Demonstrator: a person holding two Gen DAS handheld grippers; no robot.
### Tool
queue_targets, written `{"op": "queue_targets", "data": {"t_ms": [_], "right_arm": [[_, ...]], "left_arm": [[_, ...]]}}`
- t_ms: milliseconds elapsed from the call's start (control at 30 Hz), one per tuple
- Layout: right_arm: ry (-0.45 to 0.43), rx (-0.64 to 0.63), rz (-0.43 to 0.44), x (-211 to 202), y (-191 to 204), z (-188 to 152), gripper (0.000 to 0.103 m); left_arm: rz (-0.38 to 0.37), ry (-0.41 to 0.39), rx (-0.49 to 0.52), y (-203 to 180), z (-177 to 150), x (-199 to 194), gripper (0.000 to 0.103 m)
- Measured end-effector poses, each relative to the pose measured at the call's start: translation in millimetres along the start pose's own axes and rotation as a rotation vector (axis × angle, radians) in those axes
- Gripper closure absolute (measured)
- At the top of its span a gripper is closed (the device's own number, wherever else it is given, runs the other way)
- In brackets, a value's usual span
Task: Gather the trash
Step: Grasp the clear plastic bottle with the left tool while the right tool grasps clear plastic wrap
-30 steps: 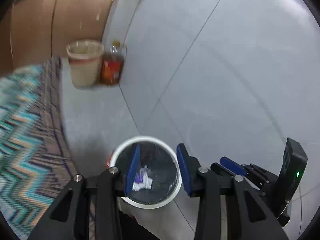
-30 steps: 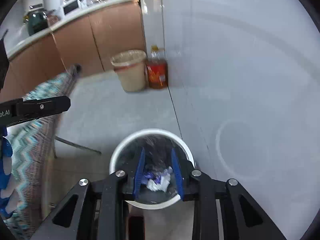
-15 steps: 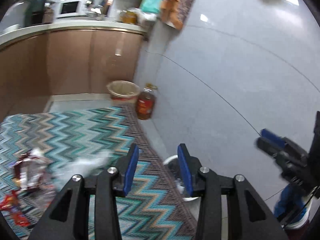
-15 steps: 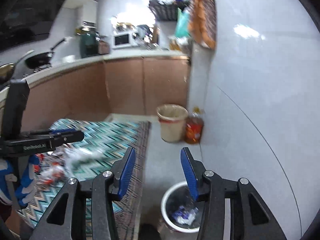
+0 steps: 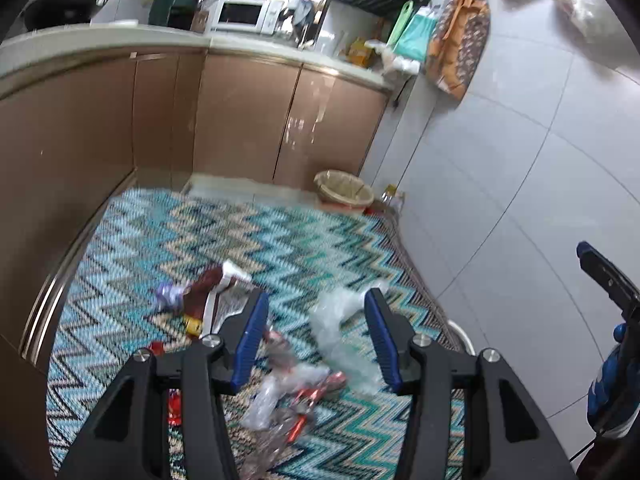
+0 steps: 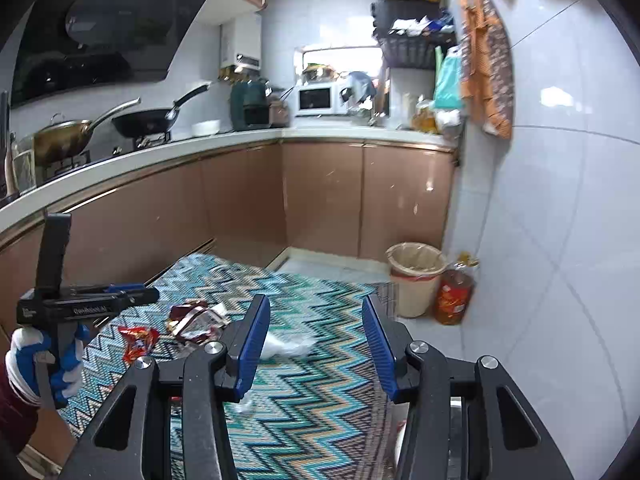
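Observation:
Trash lies scattered on a zigzag-patterned cloth (image 5: 280, 240): a clear plastic bag (image 5: 340, 320), a crumpled clear-and-red wrapper (image 5: 288, 392), a brown wrapper (image 5: 208, 288) and a small purple scrap (image 5: 168, 292). My left gripper (image 5: 316, 300) hovers above this pile with its jaws opening and nothing between the pads. My right gripper (image 6: 315, 304) is open and empty, higher up. Its view shows the clear plastic (image 6: 286, 344), the brown wrapper (image 6: 196, 320) and a red wrapper (image 6: 138, 340). A sliver of the white bin's rim (image 5: 460, 332) shows beside the cloth's right edge.
A beige lined bin (image 6: 416, 276) and an oil bottle (image 6: 454, 296) stand by the tiled wall (image 6: 560, 240). Brown kitchen cabinets (image 6: 320, 200) run behind and to the left. A gloved hand (image 6: 44, 360) holds the left gripper (image 6: 148, 294) at the left.
Both grippers have swung up and away from the white bin with its dropped trash to the zigzag cloth. Both pairs of jaws stand wider than before.

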State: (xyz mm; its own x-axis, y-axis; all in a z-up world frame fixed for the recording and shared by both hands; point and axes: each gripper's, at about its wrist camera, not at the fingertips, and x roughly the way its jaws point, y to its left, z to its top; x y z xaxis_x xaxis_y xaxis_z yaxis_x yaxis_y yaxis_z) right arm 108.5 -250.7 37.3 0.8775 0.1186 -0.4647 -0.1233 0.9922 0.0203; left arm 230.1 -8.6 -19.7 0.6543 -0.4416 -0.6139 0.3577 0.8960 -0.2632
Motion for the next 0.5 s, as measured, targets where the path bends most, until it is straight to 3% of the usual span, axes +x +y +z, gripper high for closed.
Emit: {"op": "queue_targets", "data": {"t_ms": [367, 500], "right_arm": [[0.171, 0.013, 0.113, 80, 33, -32, 0.058], [0.253, 0.014, 0.161, 116, 44, -52, 0.058]], "left_arm": [[0.017, 0.206, -0.081, 27, -48, 86, 0.057], [-0.003, 0.244, -0.130, 43, -56, 106, 0.075]]}}
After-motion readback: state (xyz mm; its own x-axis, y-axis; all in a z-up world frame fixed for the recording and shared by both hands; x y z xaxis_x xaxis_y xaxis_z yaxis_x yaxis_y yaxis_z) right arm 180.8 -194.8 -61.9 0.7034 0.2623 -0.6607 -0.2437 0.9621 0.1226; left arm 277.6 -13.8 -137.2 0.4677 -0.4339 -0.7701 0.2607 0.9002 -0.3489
